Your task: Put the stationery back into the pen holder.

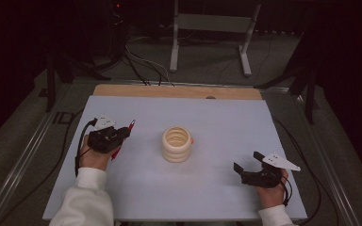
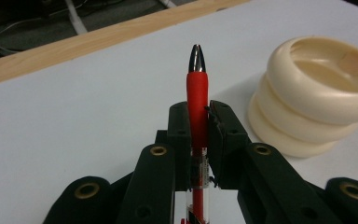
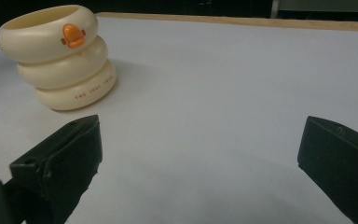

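A red pen (image 2: 197, 100) with a silver tip points up and away between the jaws of my left gripper (image 2: 199, 126), which is shut on its barrel. From above, that left gripper (image 1: 122, 134) hovers over the left part of the white board with the pen (image 1: 130, 125) sticking out toward the far right. A cream ribbed holder (image 1: 177, 143) shaped like stacked rings stands mid-board; its hollow top (image 2: 328, 65) shows to the right of the pen. My right gripper (image 1: 246, 161) rests near the front right, jaws wide apart and empty, and the holder (image 3: 58, 56) with an orange beak mark stands off to its left.
The white board (image 1: 217, 122) lies on a wooden table whose far edge (image 1: 179, 91) shows as a light strip. Cables (image 1: 78, 150) trail off the left side. A metal stand (image 1: 212, 33) rises on the floor beyond the table.
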`<state>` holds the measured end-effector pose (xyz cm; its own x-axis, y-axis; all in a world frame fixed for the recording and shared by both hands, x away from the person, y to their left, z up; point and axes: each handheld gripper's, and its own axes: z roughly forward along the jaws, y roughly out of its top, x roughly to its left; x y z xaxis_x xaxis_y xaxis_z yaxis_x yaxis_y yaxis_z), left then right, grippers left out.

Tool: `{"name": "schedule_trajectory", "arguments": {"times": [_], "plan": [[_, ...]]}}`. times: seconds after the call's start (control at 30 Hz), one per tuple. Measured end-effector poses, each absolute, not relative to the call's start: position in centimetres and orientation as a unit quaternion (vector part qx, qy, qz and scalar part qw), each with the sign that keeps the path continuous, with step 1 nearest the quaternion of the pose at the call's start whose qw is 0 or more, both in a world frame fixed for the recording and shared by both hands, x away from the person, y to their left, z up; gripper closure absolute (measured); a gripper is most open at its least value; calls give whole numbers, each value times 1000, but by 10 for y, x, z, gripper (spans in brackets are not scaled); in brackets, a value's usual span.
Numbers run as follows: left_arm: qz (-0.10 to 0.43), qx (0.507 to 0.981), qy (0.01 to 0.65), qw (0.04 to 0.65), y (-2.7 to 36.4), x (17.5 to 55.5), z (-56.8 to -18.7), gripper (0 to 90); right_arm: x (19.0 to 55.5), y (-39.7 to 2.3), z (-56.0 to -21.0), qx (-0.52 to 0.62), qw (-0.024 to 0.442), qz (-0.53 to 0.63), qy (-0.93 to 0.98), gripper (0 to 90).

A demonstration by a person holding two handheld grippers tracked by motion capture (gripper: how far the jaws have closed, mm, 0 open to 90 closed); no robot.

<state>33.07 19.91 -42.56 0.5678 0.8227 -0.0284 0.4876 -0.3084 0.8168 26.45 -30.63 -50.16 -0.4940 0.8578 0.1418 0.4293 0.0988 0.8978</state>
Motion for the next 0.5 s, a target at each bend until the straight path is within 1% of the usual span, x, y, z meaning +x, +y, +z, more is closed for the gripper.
{"name": "schedule_trajectory", "arguments": {"times": [0.5], "plan": [[198,776,398,447,183,336,-414,806,264,-306,-502,452,217,494,710,0]]}}
